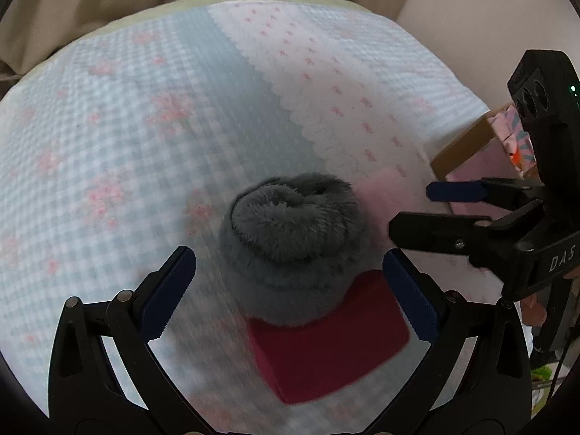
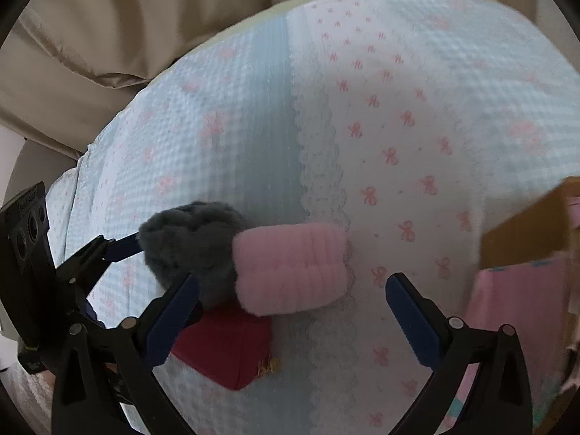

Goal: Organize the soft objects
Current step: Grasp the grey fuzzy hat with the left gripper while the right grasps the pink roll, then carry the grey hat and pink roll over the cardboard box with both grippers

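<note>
My left gripper is wide open over the grey roll; the right gripper, marked "DAS", is wide open over the pink roll. Both rolls lie on the bed, touching a red cloth.

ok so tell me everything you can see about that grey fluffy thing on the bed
The grey fluffy roll looks like plush fleece, perhaps a sock or small cloth, coiled into a stubby bundle with a spiral showing on top. It sits on the checked bedcover, its near end overlapping a dark red folded item, and a pink roll presses against its side. Neither gripper touches it.
</note>
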### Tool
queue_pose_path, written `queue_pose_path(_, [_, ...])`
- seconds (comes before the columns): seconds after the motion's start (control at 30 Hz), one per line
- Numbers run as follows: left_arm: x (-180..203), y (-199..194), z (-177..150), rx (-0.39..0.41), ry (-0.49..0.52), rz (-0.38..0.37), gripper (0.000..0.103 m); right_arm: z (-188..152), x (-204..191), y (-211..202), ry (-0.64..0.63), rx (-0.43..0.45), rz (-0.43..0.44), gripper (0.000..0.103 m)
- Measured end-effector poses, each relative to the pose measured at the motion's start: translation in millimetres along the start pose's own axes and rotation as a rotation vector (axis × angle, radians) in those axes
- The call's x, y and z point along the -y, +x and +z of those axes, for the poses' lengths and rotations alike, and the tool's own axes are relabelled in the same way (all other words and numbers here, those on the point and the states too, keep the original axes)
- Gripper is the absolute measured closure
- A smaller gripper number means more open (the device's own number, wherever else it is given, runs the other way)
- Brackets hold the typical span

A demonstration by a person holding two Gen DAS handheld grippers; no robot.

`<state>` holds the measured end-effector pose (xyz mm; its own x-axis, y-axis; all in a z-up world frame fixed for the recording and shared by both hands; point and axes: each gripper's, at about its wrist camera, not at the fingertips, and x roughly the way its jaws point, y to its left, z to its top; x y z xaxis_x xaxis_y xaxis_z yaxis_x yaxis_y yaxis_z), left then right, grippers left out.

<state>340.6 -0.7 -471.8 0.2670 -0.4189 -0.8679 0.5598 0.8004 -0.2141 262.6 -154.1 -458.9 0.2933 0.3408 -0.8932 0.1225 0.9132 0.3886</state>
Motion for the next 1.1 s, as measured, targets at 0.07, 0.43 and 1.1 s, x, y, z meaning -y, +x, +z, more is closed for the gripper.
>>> queue_pose_path(0.07, [-1,12,0,-0.008,0.004,0.005,0.005,2,3,11,0.013,-0.017,0.019,0.012])
queue_pose_path(0.43, [-2,35,6,-0.035,-0.008,-0.033,0.05,-3,13,24,0.024,-0.032,0.066,0.053])
queue_pose_path(1.1, [0,-41,13,0.064,-0.056,-0.027,0.055,3,-27,-35,-0.05,0.078,0.005,0.071])
